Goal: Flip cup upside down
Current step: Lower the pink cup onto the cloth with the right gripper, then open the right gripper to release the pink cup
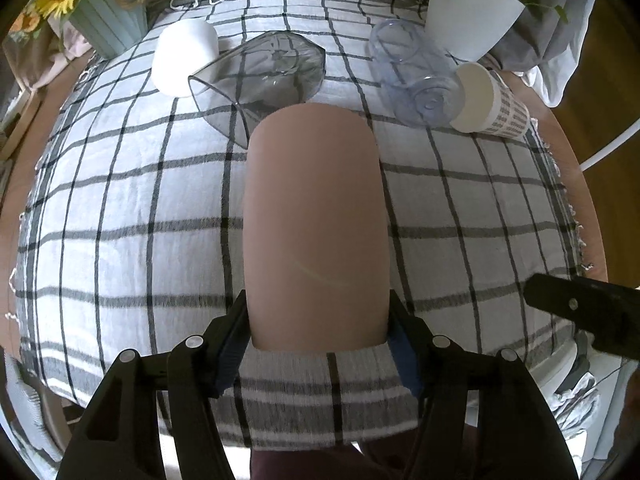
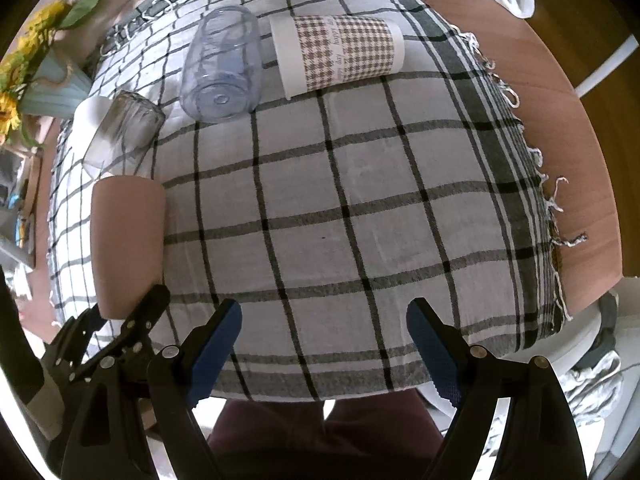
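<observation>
My left gripper (image 1: 318,340) is shut on a tan pink cup (image 1: 316,224), gripping its lower end between the blue pads. The cup fills the middle of the left wrist view, over the checked cloth. It also shows at the left of the right wrist view (image 2: 128,240), with the left gripper's fingers (image 2: 148,316) on it. My right gripper (image 2: 324,344) is open and empty over the near edge of the table. Its tip shows at the right of the left wrist view (image 1: 576,312).
On the checked cloth (image 2: 360,200) lie a clear blue tumbler (image 2: 224,64), a houndstooth paper cup (image 2: 336,52), a clear grey glass (image 2: 124,132) and a white cup (image 1: 184,56). A white plant pot (image 1: 472,8) and a sunflower vase (image 1: 108,12) stand at the back.
</observation>
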`<act>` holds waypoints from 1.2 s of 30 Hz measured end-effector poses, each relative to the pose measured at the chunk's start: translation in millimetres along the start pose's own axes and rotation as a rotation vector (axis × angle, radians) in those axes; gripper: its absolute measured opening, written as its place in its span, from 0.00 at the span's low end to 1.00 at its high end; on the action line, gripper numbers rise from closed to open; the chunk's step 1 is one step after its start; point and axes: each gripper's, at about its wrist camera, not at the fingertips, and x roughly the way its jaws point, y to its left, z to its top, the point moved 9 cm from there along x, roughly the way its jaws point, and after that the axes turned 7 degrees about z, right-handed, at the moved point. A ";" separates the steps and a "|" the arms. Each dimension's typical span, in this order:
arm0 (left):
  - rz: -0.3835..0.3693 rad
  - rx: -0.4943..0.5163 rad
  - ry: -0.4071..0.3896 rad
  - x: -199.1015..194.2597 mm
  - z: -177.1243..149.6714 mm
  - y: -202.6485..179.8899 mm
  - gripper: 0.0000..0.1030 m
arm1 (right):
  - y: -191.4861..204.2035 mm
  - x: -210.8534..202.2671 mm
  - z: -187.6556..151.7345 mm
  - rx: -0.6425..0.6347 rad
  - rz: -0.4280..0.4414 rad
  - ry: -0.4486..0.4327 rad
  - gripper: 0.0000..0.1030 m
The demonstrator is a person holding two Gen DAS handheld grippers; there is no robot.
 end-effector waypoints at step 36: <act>-0.006 0.009 -0.069 -34.8 46.0 -2.8 0.56 | 17.7 -17.0 25.4 -0.017 0.092 -0.058 0.82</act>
